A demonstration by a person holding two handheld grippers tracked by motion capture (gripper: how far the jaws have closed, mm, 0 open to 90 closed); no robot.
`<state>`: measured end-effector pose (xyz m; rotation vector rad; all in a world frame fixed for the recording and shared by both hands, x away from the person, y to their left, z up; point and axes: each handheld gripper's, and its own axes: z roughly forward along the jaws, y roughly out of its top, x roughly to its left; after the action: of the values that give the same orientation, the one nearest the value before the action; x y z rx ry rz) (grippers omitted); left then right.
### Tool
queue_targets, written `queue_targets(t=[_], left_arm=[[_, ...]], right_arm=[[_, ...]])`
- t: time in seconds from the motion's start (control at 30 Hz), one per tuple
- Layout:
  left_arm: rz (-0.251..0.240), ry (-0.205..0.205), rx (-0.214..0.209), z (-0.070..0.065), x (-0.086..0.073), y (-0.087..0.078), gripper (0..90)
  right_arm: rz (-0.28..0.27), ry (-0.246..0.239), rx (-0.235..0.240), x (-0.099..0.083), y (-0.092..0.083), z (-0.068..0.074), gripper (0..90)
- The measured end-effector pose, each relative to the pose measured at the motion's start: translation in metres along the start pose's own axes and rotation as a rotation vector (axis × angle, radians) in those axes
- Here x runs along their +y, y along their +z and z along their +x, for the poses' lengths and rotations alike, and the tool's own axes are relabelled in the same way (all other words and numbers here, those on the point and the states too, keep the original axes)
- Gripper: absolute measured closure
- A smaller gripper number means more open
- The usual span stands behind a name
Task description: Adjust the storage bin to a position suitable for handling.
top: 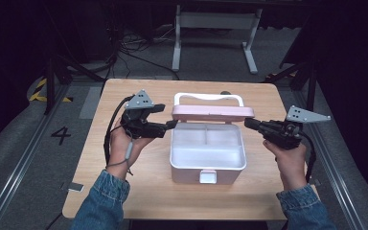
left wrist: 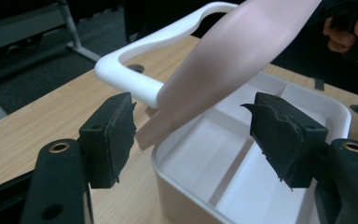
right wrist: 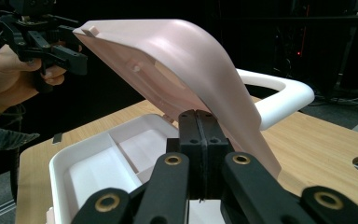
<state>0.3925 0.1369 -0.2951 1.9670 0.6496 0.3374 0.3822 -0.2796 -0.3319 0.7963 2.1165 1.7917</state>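
A white box (top: 191,175) with inner compartments sits mid-table, its pink lid (top: 213,113) raised and tilted back, a white handle (top: 208,97) behind it. My left gripper (top: 172,124) is open at the lid's left end; in the left gripper view the lid (left wrist: 233,60) slants down between the spread pads (left wrist: 109,137), its corner just above the box rim (left wrist: 186,196). My right gripper (top: 247,123) is shut at the lid's right end. In the right gripper view its pads (right wrist: 199,140) meet with nothing visible between them, close in front of the lid (right wrist: 191,60).
The box has a small latch (top: 208,176) on its front wall. A round hole (top: 225,93) lies in the wooden table (top: 139,191) behind the box. Beyond the far edge are a white desk frame (top: 215,21) and floor cables (top: 134,48).
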Motion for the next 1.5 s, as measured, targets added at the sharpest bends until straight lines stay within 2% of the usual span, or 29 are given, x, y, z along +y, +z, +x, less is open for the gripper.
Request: queue_targets(t=[0.1,0.33,0.47,0.53,0.67,0.7,0.73,0.87,1.07,1.17,1.27,1.5], left_arm=[[0.001,0.006,0.048,-0.001,0.002,0.007,31.9],[-0.026,-0.01,-0.025,-0.001,0.007,0.019,34.0],[-0.048,-0.011,-0.041,0.0,0.008,0.024,38.8],[-0.058,0.002,-0.027,0.0,0.009,0.025,44.9],[-0.072,-0.001,-0.008,0.0,0.009,0.026,55.1],[-0.072,-0.001,-0.008,0.0,0.009,0.026,56.6],[-0.076,0.009,0.017,-0.001,0.009,0.026,58.2],[-0.076,0.028,0.048,-0.002,0.009,0.026,62.7],[-0.088,-0.006,0.031,0.004,0.01,0.027,63.7],[-0.082,-0.005,0.037,0.006,0.012,0.027,64.9],[-0.07,0.006,0.027,0.009,0.015,0.028,65.7],[-0.074,-0.003,0.008,0.017,0.019,0.03,67.7]], right_arm=[[0.001,0.004,0.001,0.0,0.0,0.0,90.0],[0.002,0.013,0.006,0.0,0.0,-0.001,90.0],[0.002,0.014,0.007,0.0,0.0,-0.001,90.0],[0.002,0.015,0.01,0.0,0.0,-0.001,90.0],[0.001,0.015,0.011,0.0,0.0,-0.001,90.0],[0.002,0.014,0.011,0.0,0.0,-0.001,90.0],[0.001,0.014,0.011,0.0,0.0,-0.001,90.0],[-0.001,0.018,0.008,0.0,-0.001,-0.001,89.9],[-0.008,0.017,-0.001,0.0,-0.004,0.0,89.8],[-0.003,0.011,-0.013,-0.001,-0.009,0.0,89.8],[-0.002,0.013,-0.021,-0.001,-0.012,0.0,89.8],[-0.011,0.015,-0.051,-0.003,-0.027,-0.002,89.6]])
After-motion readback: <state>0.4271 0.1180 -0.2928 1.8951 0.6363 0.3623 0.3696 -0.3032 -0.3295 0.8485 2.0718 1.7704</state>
